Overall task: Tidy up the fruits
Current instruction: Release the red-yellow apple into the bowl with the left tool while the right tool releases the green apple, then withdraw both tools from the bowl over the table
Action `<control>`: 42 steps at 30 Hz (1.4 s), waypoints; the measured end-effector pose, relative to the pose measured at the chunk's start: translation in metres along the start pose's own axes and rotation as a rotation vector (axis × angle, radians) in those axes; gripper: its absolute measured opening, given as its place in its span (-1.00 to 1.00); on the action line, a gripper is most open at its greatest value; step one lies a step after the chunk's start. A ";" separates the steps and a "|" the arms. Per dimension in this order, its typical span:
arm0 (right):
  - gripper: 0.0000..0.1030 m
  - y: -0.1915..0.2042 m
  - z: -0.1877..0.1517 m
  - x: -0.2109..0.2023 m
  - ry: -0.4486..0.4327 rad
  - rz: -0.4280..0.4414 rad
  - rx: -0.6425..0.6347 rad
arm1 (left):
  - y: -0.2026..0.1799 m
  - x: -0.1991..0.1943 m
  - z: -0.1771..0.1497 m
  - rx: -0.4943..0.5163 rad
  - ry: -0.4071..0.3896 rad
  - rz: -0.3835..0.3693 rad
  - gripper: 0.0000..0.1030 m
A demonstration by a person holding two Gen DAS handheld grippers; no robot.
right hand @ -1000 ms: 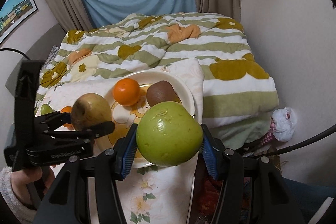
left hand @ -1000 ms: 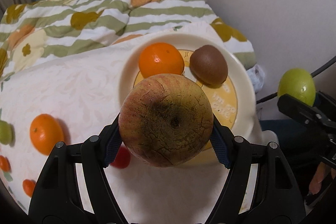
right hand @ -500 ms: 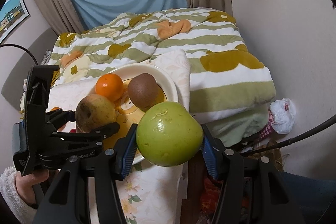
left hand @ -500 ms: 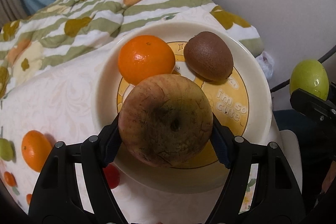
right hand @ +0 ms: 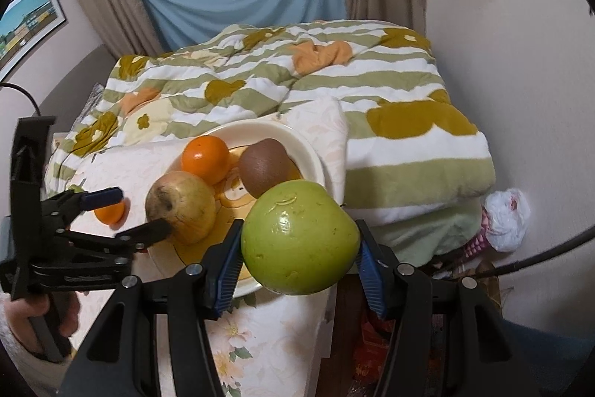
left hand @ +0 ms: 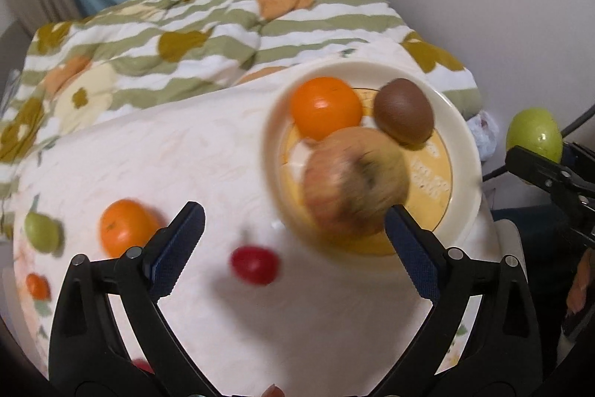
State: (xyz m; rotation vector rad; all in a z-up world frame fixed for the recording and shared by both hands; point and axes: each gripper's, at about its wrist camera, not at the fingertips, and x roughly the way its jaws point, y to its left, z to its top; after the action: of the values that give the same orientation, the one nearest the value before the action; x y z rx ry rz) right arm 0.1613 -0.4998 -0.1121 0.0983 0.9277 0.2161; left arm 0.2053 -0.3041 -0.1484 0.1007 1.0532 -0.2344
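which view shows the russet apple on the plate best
The right wrist view: the russet apple is sharp there, resting on the cream plate in front of the orange, with one finger of the left gripper, whose jaws are opening, beside it. The left wrist view shows the same apple motion-blurred.

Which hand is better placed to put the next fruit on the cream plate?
Right. The right gripper is shut on the round green apple beside the cream plate; the left gripper is opening, empty.
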 end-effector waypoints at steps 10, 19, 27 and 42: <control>0.02 0.035 0.001 0.029 -0.005 0.064 -0.218 | 0.051 -0.028 -0.024 -0.134 -0.007 0.050 1.00; 0.02 0.042 -0.008 0.056 0.036 0.067 -0.339 | 0.071 -0.033 -0.044 -0.204 -0.014 0.084 1.00; 0.02 0.048 -0.011 0.063 0.051 0.064 -0.412 | 0.079 -0.029 -0.054 -0.248 -0.010 0.070 1.00; 0.99 0.052 -0.009 0.046 -0.015 0.041 -0.423 | 0.088 -0.048 -0.063 -0.270 -0.017 0.072 1.00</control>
State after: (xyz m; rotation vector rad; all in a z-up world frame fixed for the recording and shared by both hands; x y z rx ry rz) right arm 0.1734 -0.4383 -0.1447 -0.2718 0.8480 0.4440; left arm 0.1506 -0.1997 -0.1401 -0.1059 1.0530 -0.0265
